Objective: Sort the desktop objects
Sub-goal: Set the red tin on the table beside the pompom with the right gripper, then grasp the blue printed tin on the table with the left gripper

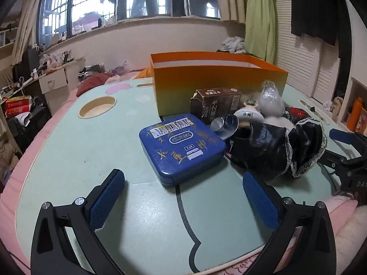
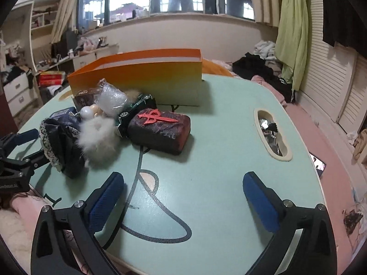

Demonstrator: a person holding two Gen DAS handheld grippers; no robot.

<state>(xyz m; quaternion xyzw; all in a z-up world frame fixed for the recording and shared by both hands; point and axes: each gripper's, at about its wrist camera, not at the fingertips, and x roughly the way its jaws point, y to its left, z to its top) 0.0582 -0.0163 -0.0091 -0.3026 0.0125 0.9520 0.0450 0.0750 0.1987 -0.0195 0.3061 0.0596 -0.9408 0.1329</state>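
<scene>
My left gripper (image 1: 183, 190) is open above the pale green table (image 1: 114, 142), just short of a blue tin (image 1: 181, 146) that lies flat ahead of its fingers. Behind the tin are a brown carton (image 1: 215, 103), a small metal cup (image 1: 223, 125), a black lace-trimmed cloth (image 1: 275, 146) and a white fluffy toy (image 1: 270, 102). My right gripper (image 2: 183, 191) is also open with nothing between its fingers. Ahead of it to the left lie a dark red block with a red emblem (image 2: 160, 130), a green toy car (image 2: 135, 110) and the fluffy toy (image 2: 98, 137). An open orange box (image 2: 146, 78) stands behind.
A round cup hole (image 1: 97, 107) is sunk in the table's far left, and an oval slot (image 2: 273, 135) with small items at its right. The table rests on pink bedding (image 2: 309, 123). Shelves, drawers and clutter fill the room's left; louvred doors stand at the right.
</scene>
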